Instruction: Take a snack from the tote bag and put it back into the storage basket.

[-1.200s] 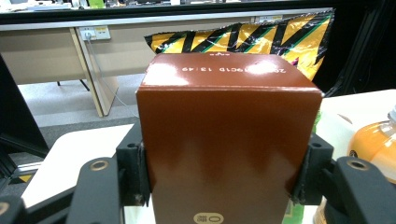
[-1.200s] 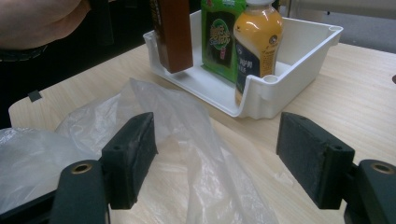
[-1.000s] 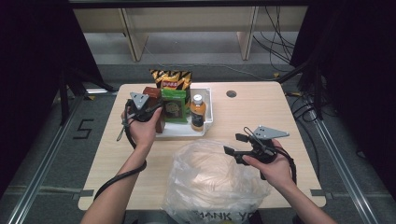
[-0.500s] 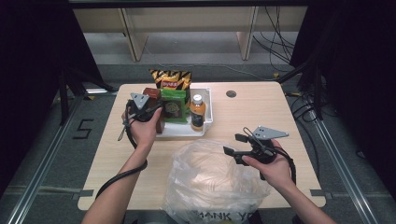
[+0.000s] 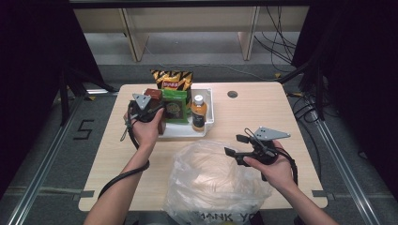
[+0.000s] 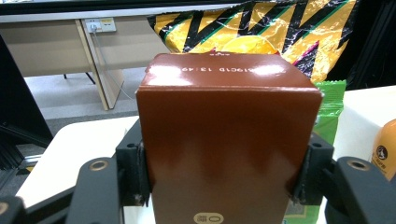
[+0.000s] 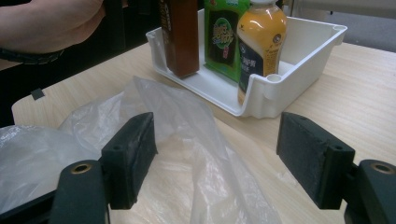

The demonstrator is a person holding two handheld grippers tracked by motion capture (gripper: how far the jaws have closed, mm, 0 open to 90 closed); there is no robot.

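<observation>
A tall brown box [image 6: 229, 135] stands at the left end of the white tray [image 5: 209, 123], and its base rests on the tray floor [image 7: 210, 86]. My left gripper [image 5: 146, 111] is shut on it, one pad pressed on each side [image 6: 224, 179]. Beside the box in the tray are a green packet [image 5: 174, 107] and an orange drink bottle [image 5: 198, 112]. My right gripper [image 5: 236, 145] is open at the right, over the edge of a crumpled clear plastic bag [image 5: 211, 183]. Nothing lies between its pads [image 7: 215, 158], and the bag film lies under them.
A yellow and black snack bag [image 5: 171, 78] leans up behind the tray at the table's far edge. A round cable hole [image 5: 232, 94] sits in the tabletop to the right of the tray. The plastic bag covers the near middle of the table.
</observation>
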